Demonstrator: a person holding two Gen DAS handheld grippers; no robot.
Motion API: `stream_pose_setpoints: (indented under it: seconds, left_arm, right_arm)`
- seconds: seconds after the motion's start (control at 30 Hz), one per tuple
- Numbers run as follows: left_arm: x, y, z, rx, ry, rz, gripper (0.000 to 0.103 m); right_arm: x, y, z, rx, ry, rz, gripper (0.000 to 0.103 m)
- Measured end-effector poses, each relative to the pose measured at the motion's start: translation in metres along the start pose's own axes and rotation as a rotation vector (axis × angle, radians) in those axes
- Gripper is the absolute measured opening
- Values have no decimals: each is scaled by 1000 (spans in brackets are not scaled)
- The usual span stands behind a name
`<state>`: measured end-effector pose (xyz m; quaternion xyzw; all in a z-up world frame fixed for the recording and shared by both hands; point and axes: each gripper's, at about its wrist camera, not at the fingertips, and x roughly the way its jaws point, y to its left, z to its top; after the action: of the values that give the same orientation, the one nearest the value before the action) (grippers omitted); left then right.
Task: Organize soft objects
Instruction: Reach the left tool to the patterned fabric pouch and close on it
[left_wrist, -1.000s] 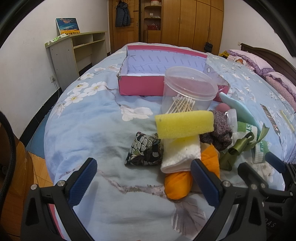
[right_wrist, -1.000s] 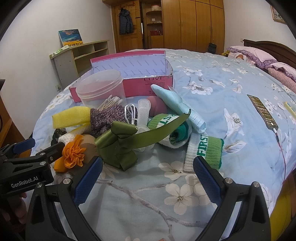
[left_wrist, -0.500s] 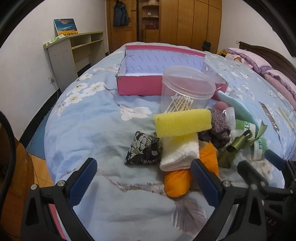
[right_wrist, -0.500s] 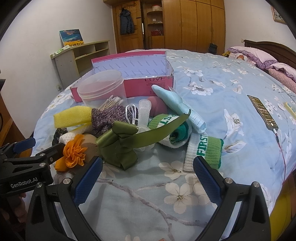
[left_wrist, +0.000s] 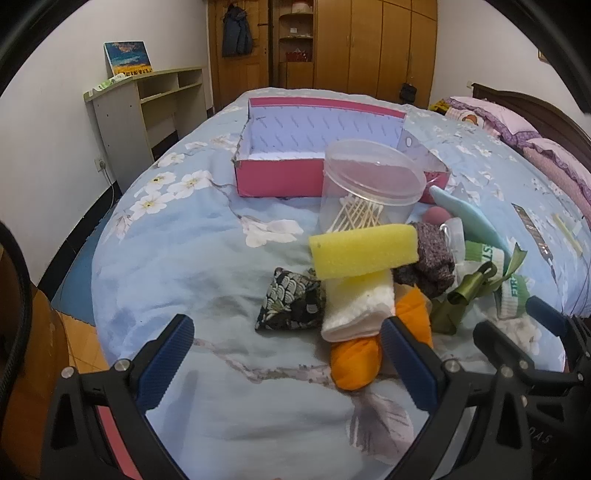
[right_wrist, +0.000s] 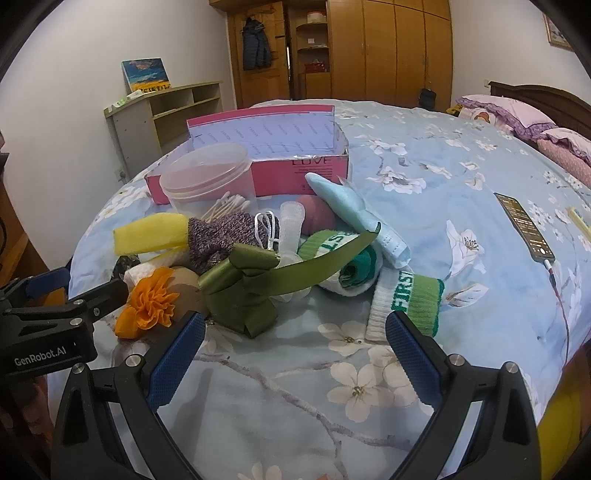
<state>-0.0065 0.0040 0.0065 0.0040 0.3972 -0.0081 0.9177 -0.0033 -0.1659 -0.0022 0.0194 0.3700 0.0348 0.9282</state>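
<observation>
A heap of soft things lies on the bed: a yellow sponge (left_wrist: 364, 249) on a white towel (left_wrist: 360, 306), a dark patterned pouch (left_wrist: 291, 304), an orange cloth flower (left_wrist: 369, 350), a purple knit piece (left_wrist: 434, 253), a green ribbon bow (right_wrist: 243, 291) and green-and-white socks (right_wrist: 406, 301). An open pink box (left_wrist: 280, 177) stands behind the heap. My left gripper (left_wrist: 291, 362) is open and empty, just in front of the pouch and towel. My right gripper (right_wrist: 295, 354) is open and empty, in front of the bow and socks.
A clear plastic tub (left_wrist: 369, 192) with cotton swabs stands between the heap and the box. A phone (right_wrist: 524, 225) on a cable lies to the right. A shelf unit (left_wrist: 147, 107) stands by the left wall. Pillows (right_wrist: 517, 114) lie at the far right.
Both grippers have shifted only slightly; the heap sits a touch lower in the left wrist view. Nothing was taken hold of or moved.
</observation>
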Motion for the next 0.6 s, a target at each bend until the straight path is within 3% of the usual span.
stream_pose_setpoints:
  seconds: [0.6]
  left_arm:
    - [5,17,0,8,21,10,101]
  right_arm:
    - [-3,-9,5,-22,2,-1,101]
